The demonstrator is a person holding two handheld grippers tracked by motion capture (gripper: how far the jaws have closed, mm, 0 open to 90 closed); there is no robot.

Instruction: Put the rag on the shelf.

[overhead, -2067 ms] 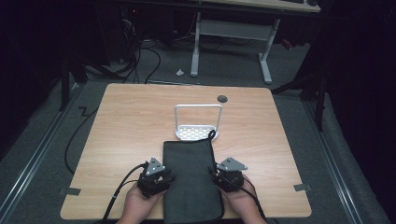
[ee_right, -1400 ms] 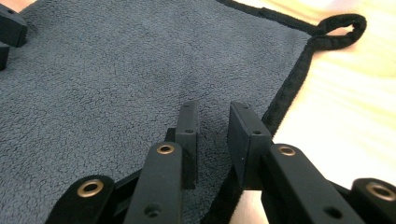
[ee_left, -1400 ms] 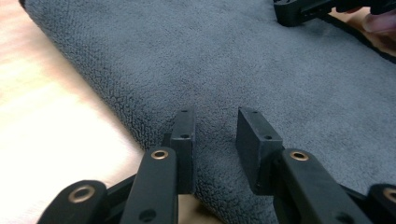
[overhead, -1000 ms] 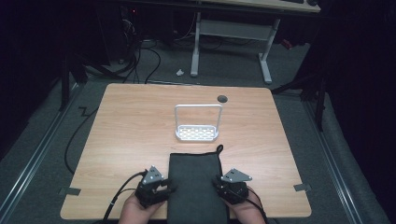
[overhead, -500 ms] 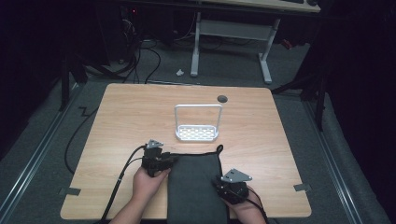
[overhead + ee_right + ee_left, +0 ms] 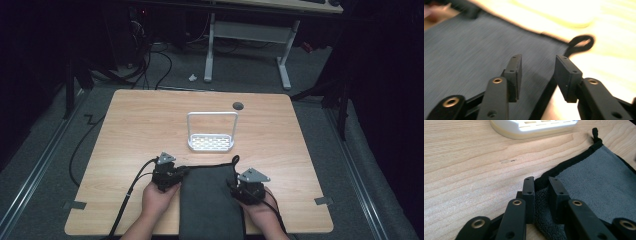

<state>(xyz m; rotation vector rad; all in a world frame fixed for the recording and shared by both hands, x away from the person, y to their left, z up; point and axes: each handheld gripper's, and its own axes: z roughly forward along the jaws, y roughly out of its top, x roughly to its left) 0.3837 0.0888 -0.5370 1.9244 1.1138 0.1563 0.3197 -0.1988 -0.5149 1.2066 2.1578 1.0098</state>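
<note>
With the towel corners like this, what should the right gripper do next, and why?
Probably close the right gripper on the towel edge. Its jaws have just been opening and straddle the black hem, pads apart, while the left gripper already pinches its corner.

Grey towel (image 6: 210, 205) btwn L hand-held gripper (image 6: 179, 173) & R hand-held gripper (image 6: 235, 186), table (image 6: 140, 120) front edge.

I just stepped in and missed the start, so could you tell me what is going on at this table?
A person is handling a dark grey towel on the wooden table with two hand-held grippers. The left gripper has just been closing and pinches the towel's far left corner. The right gripper has just been opening, its jaws apart over the towel's right edge near the hanging loop. A white rack stands beyond, untouched.
</note>
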